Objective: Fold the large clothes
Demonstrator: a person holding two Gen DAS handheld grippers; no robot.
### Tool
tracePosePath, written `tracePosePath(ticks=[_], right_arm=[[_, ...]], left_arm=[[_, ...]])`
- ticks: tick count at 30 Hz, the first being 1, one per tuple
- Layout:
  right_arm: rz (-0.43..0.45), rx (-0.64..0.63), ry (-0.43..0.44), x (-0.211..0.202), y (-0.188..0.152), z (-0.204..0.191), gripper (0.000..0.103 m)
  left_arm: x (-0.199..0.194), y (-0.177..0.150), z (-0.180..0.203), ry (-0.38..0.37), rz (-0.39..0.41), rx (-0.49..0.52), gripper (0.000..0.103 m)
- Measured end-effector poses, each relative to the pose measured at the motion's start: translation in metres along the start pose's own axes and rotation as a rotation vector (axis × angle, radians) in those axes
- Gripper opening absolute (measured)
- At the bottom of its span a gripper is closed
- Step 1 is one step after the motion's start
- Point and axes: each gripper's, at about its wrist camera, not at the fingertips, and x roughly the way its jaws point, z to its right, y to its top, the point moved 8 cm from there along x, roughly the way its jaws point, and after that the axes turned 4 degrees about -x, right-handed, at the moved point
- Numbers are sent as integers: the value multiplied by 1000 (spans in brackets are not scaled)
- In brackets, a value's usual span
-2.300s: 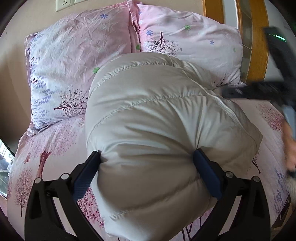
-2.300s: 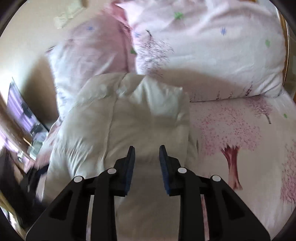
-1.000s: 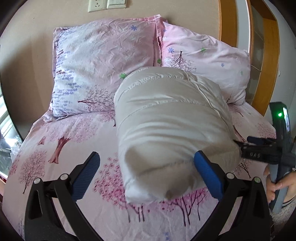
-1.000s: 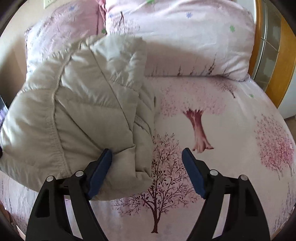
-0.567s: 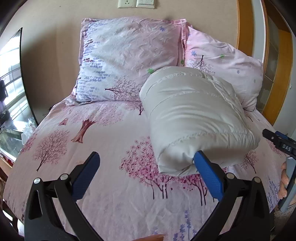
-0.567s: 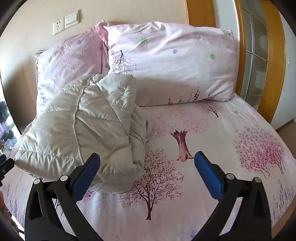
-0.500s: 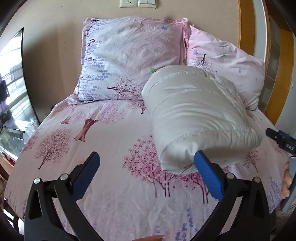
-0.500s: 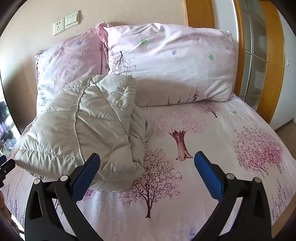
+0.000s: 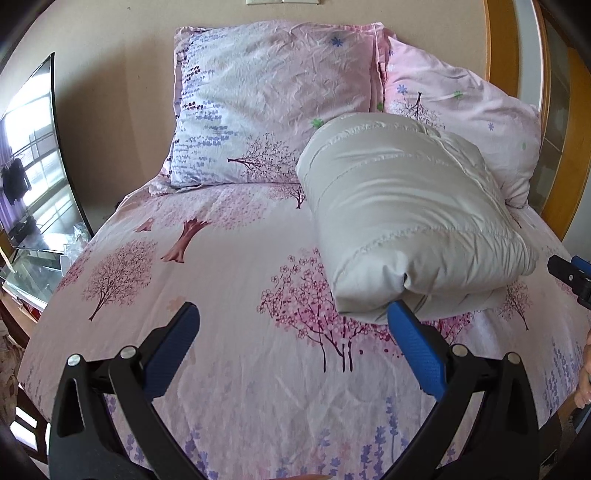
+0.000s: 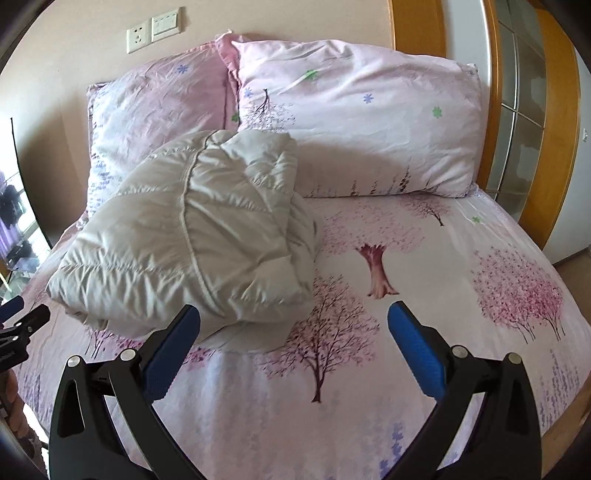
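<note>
A beige puffy down jacket [image 9: 406, 214] lies folded in a thick bundle on the pink tree-print bed [image 9: 229, 280], its far end near the pillows. It also shows in the right wrist view [image 10: 192, 240], left of centre. My left gripper [image 9: 293, 328] is open and empty, held above the bed in front of the bundle's near left corner. My right gripper [image 10: 293, 328] is open and empty, in front of the bundle's near right corner. Neither touches the jacket. The right gripper's tip shows at the right edge of the left wrist view [image 9: 570, 275].
Two pink pillows [image 9: 273, 103] [image 10: 362, 122] lean against the wall at the bed's head. A wooden-framed glass door [image 10: 524, 122] stands to the right. A TV screen [image 9: 33, 166] and a glass stand [image 9: 29, 273] are on the left. Wall sockets [image 10: 153, 31] sit above the pillows.
Both grippers opened, let go of the folded jacket and drew back from it toward the foot of the bed. The jacket stays put on the bed.
</note>
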Motion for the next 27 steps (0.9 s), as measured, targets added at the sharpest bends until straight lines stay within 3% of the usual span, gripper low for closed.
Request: tracePosePath(ticks=[9,15,27], right_arm=[[-77,-33,37,-4,-19,-21,102],[-133,-74,39,-5,-35,-32,102],[-199,-59,34,-2,-49,-31,102]], left_arm=[[-4,-13,13,-13,-38,35,101],[1,-26,19,-21,-111,43,101],[10,-43,24,-14,-200,73,101]])
